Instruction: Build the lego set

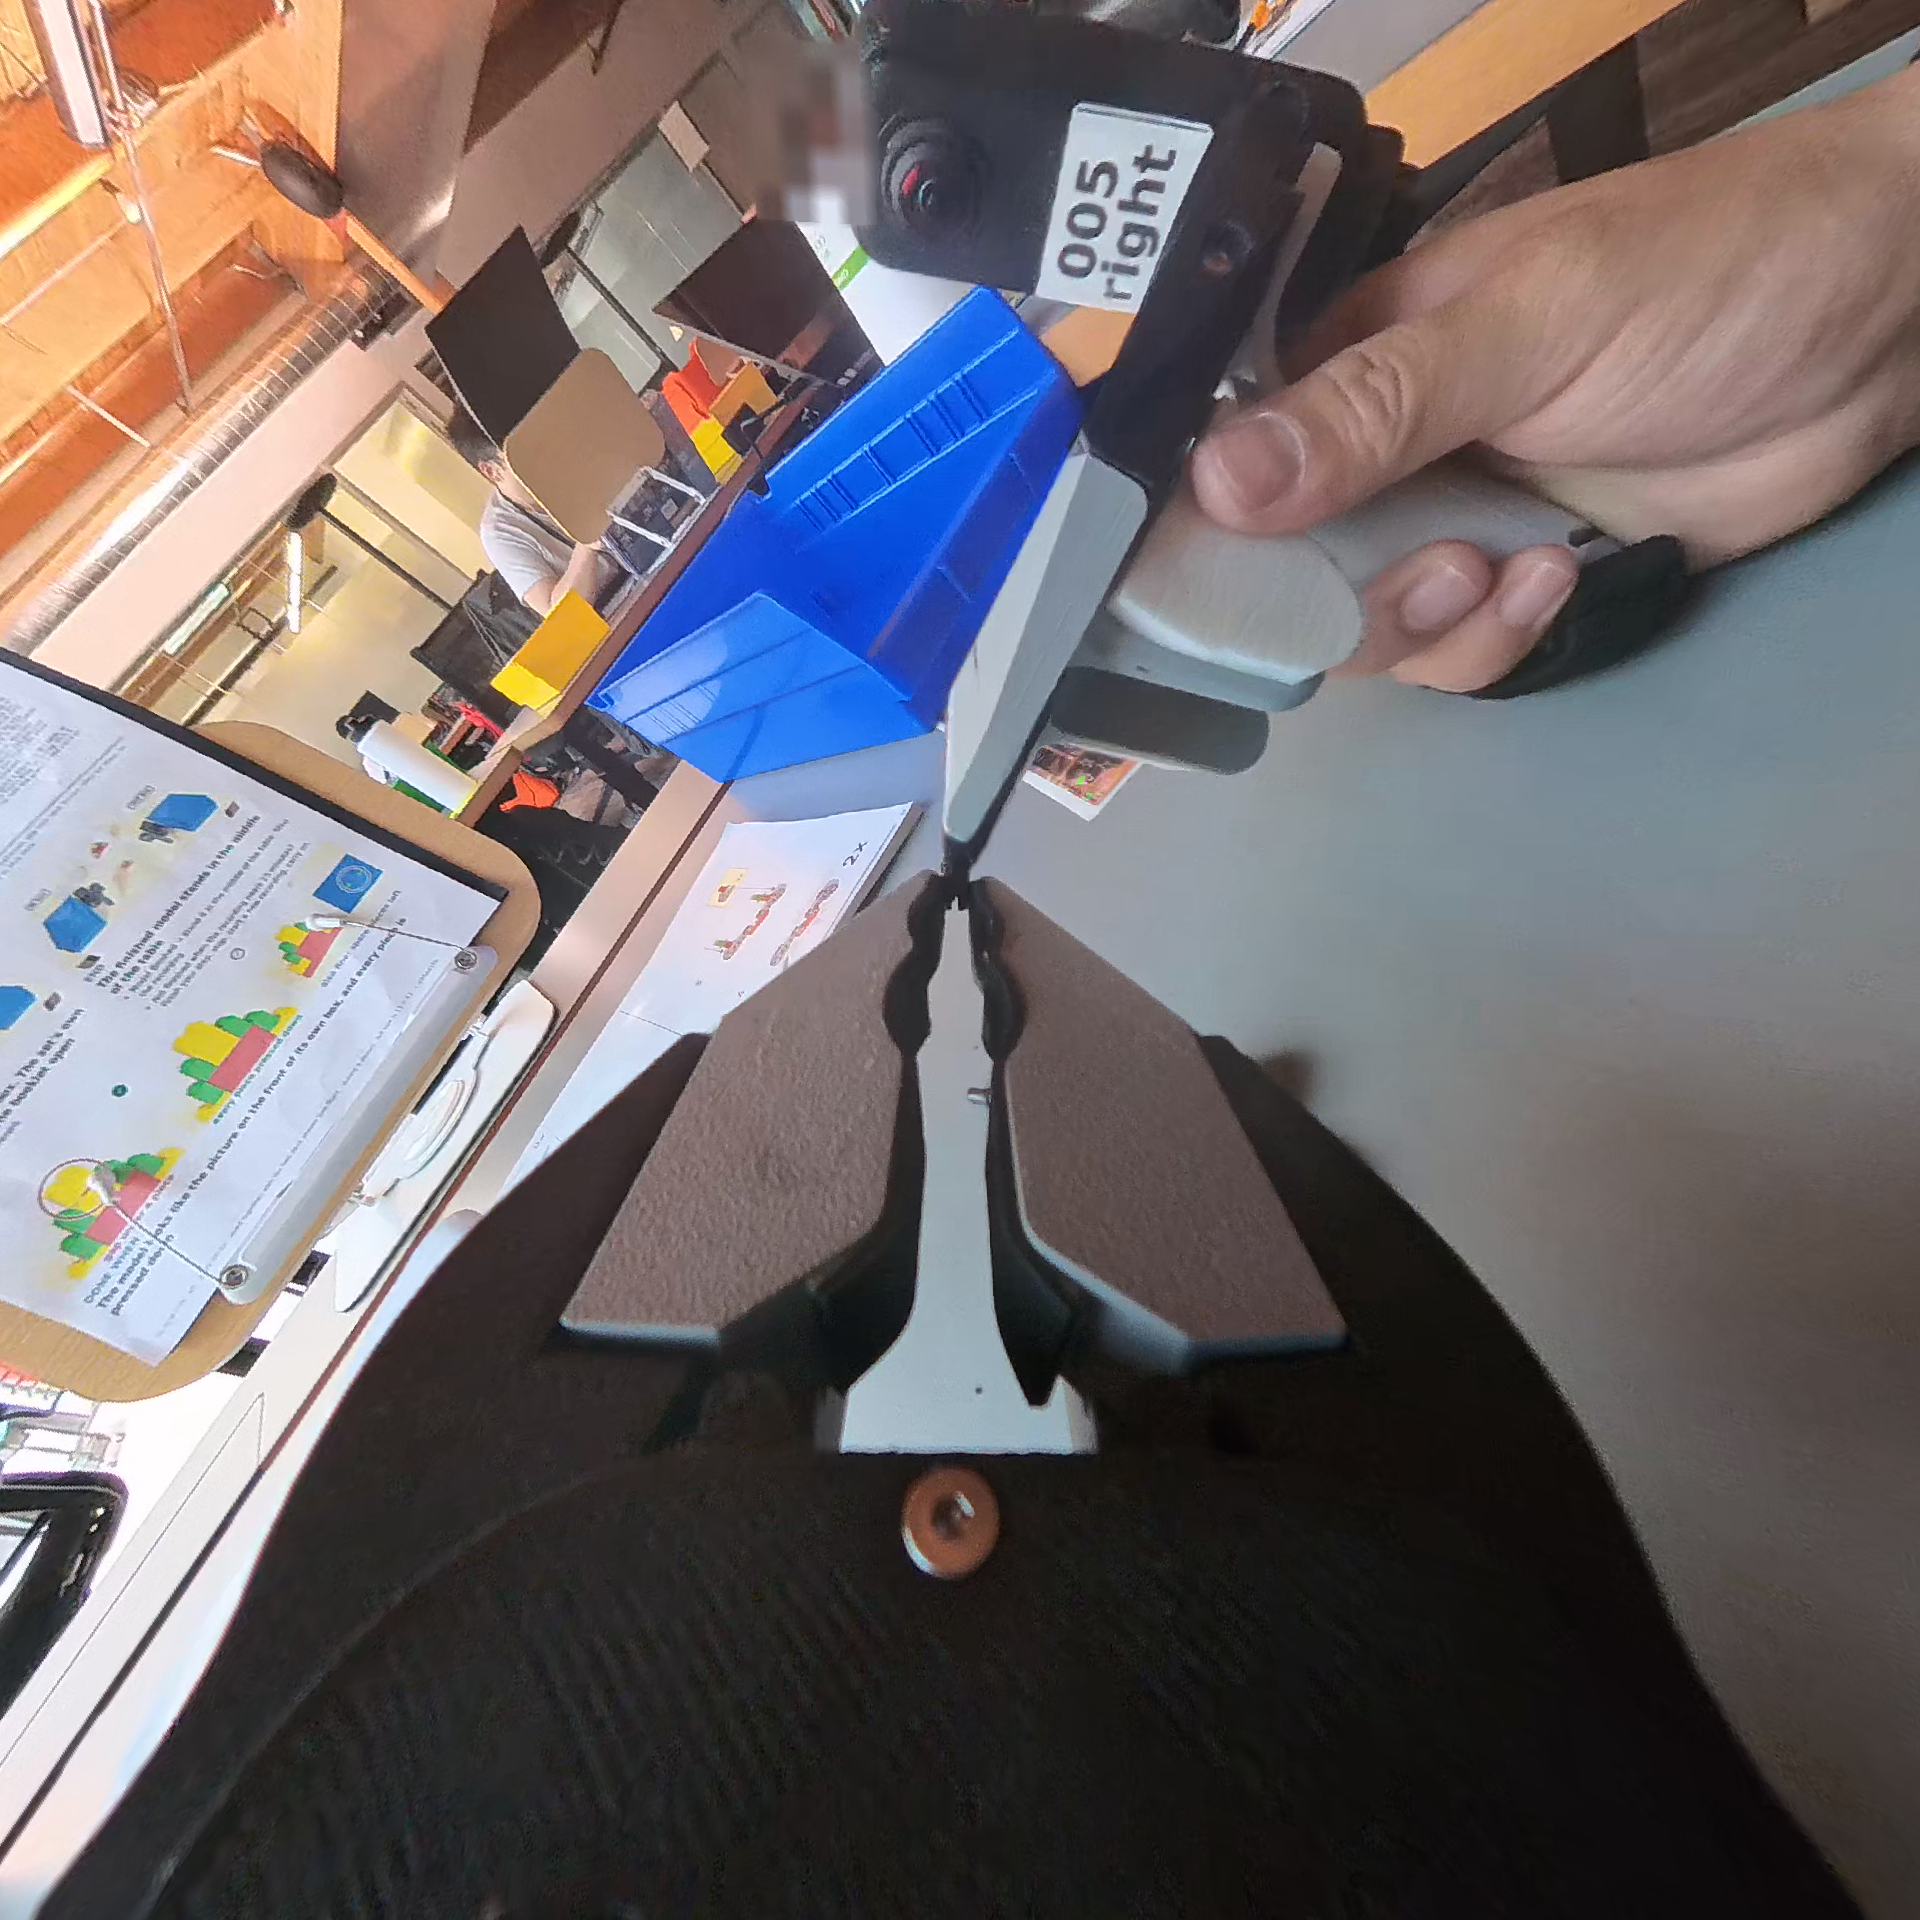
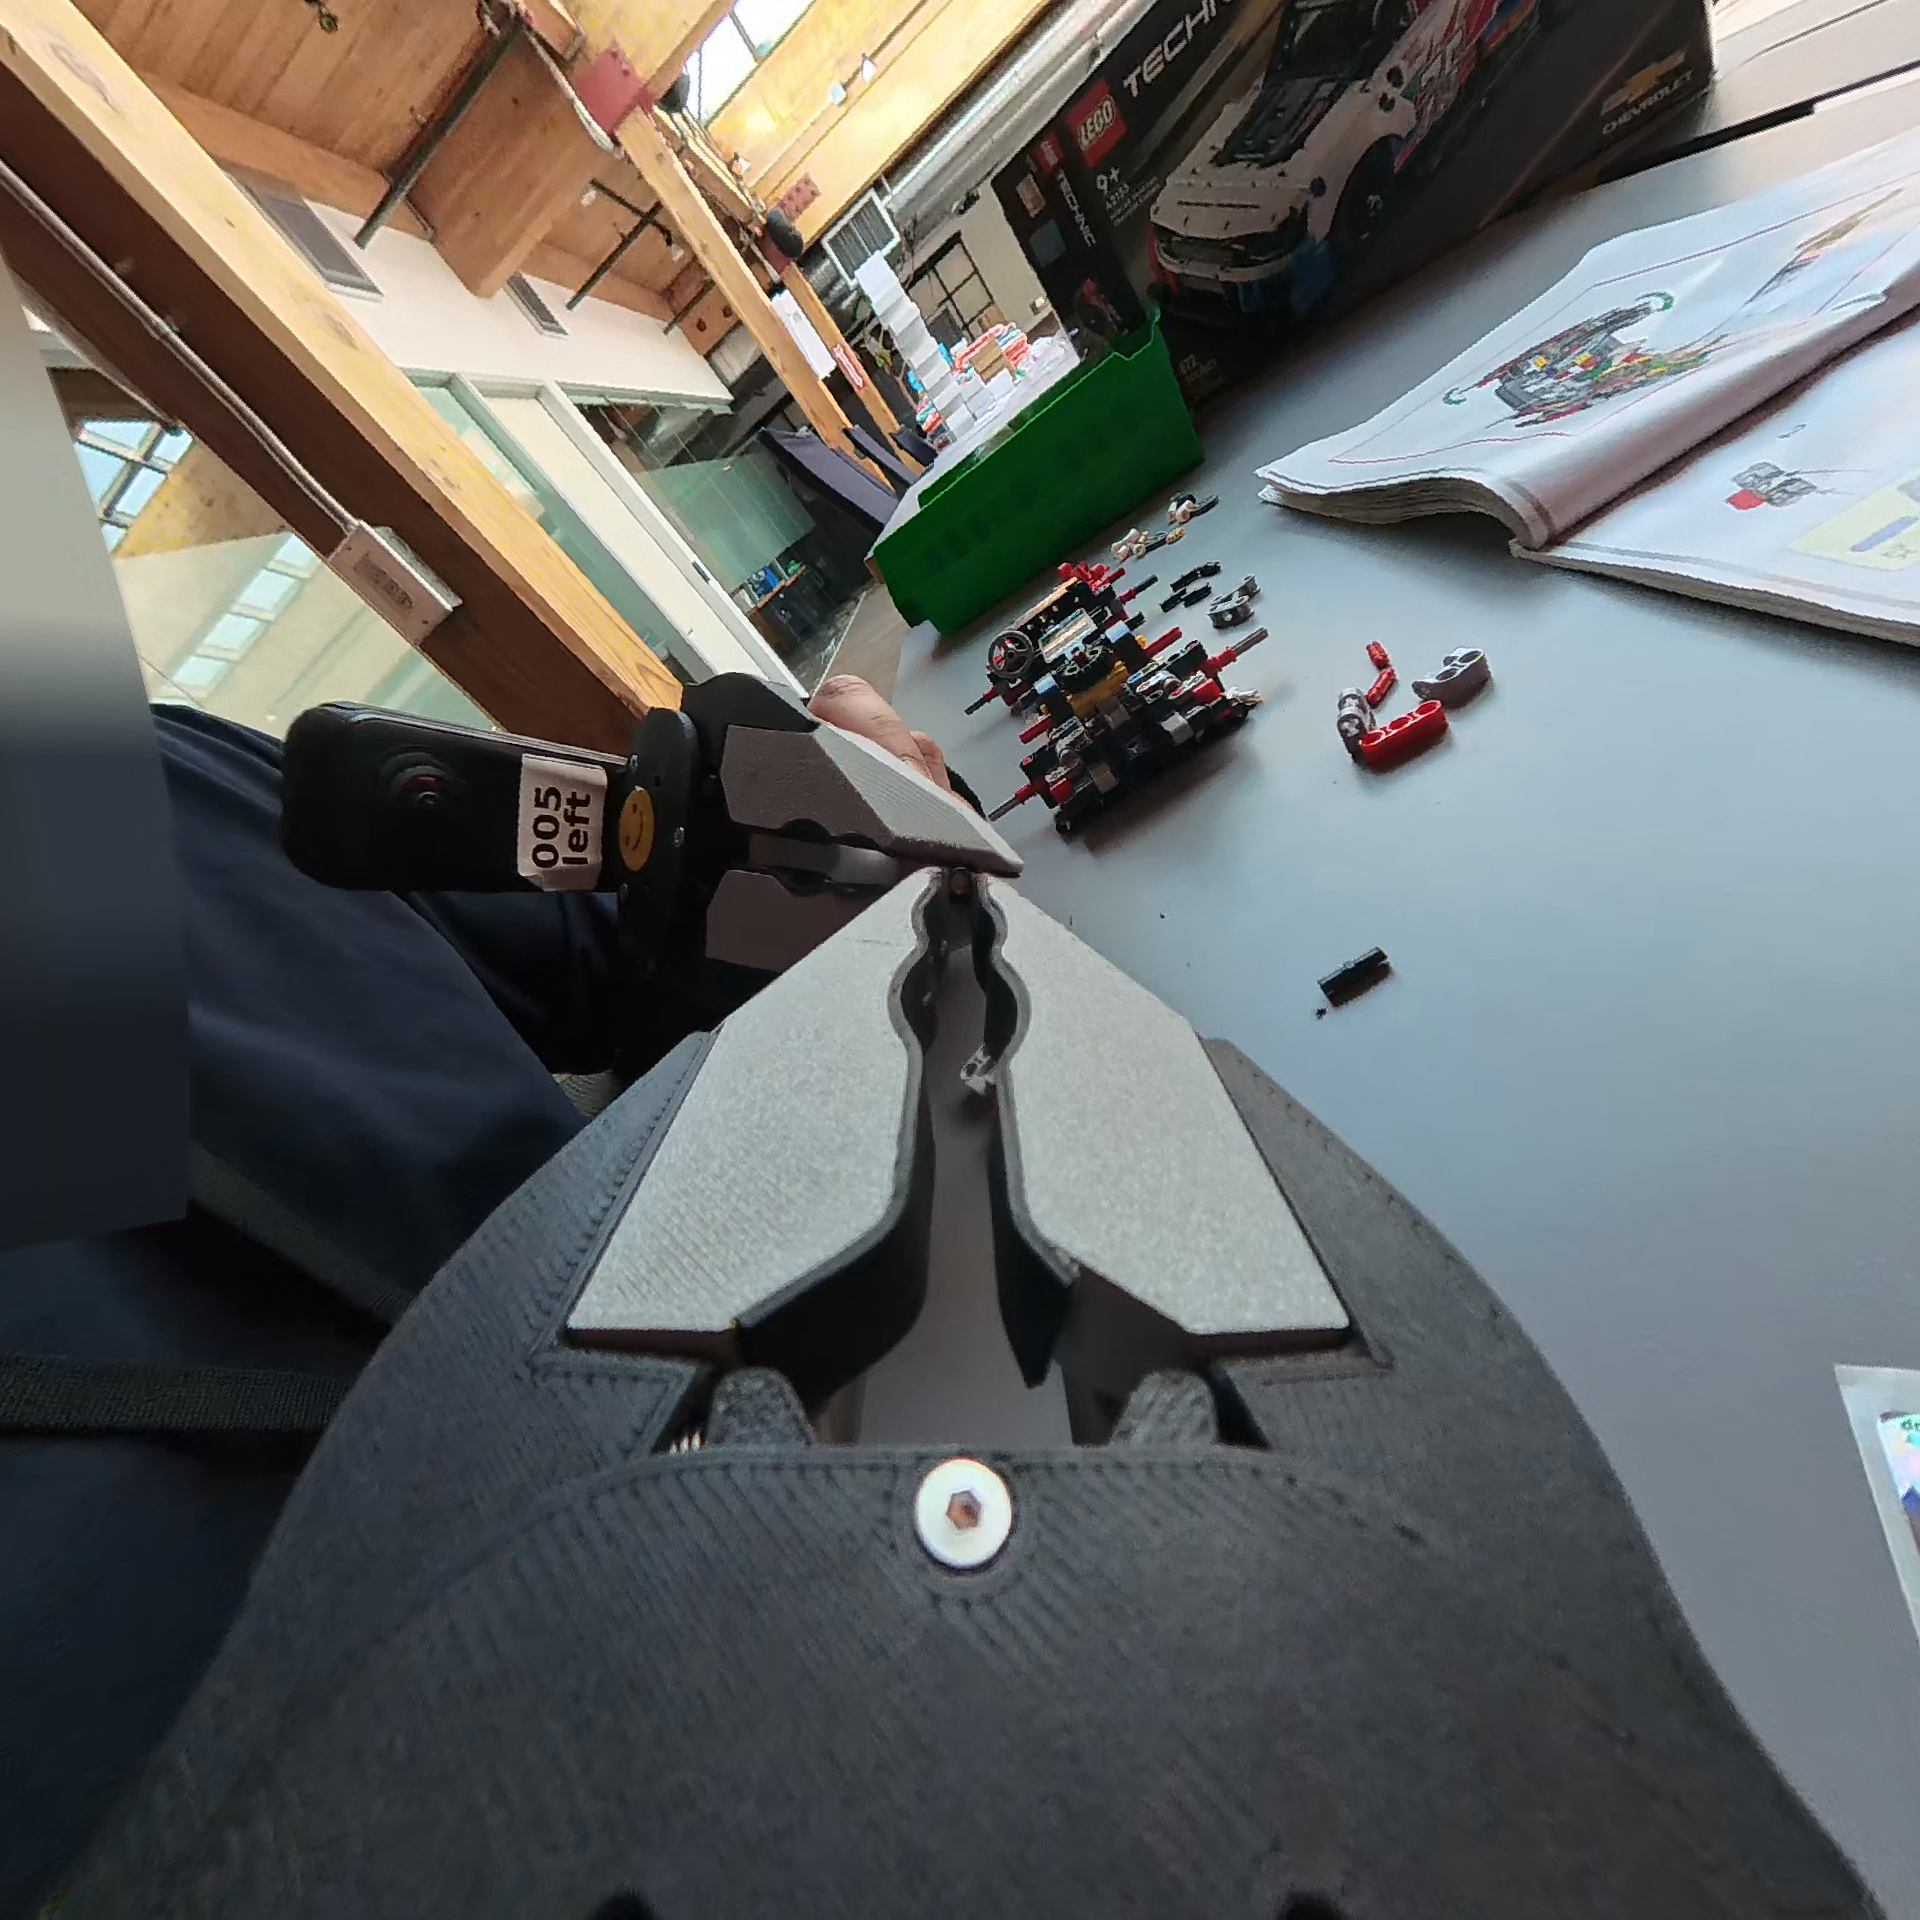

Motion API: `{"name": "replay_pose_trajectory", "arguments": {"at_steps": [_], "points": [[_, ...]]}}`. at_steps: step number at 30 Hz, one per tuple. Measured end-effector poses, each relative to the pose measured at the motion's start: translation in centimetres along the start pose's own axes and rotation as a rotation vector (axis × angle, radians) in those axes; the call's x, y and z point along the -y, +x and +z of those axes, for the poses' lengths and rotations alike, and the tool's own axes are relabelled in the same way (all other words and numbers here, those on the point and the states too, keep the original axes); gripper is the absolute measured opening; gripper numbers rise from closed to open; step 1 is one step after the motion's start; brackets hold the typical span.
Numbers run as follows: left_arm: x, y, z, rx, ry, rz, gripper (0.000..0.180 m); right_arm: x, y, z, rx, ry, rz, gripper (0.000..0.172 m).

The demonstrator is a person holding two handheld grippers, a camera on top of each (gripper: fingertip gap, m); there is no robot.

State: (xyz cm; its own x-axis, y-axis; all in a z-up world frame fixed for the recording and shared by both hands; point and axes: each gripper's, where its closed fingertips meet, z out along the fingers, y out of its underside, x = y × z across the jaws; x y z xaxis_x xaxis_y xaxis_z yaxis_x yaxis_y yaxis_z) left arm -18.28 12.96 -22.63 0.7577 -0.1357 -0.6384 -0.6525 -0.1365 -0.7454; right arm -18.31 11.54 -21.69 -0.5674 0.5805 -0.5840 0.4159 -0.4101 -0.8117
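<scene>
My two grippers meet tip to tip just above the grey table (image 1: 1558, 1039). My left gripper (image 1: 959, 896) is shut on a tiny black piece (image 1: 955, 902) pinched at its very tips. My right gripper (image 2: 961, 885) is shut. In the left wrist view the right gripper (image 1: 961, 836) comes down from above, held by a hand (image 1: 1558, 364), and its tip touches that piece. In the right wrist view the piece (image 2: 960, 881) shows as a small dark round end at my tips. The left gripper's upper finger (image 2: 894, 800) reaches in from the left.
A partly built black and red brick model (image 2: 1122, 707), loose red and grey pieces (image 2: 1403, 727) and a black pin (image 2: 1354, 975) lie on the table. Nearby are a green bin (image 2: 1039, 488), an open booklet (image 2: 1662, 416), a blue bin (image 1: 852, 561) and a sheet (image 1: 790, 914). Only a small space, under 4 cm, lies between the two pairs of fingers.
</scene>
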Motion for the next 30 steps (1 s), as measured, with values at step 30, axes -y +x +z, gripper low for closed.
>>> {"name": "replay_pose_trajectory", "arguments": {"at_steps": [30], "points": [[0.5, 0.4, -0.4, -0.056, 0.045, -0.047, 0.002, -0.5, -0.7, 0.0, -0.007, -0.070, -0.170, 0.000]]}}
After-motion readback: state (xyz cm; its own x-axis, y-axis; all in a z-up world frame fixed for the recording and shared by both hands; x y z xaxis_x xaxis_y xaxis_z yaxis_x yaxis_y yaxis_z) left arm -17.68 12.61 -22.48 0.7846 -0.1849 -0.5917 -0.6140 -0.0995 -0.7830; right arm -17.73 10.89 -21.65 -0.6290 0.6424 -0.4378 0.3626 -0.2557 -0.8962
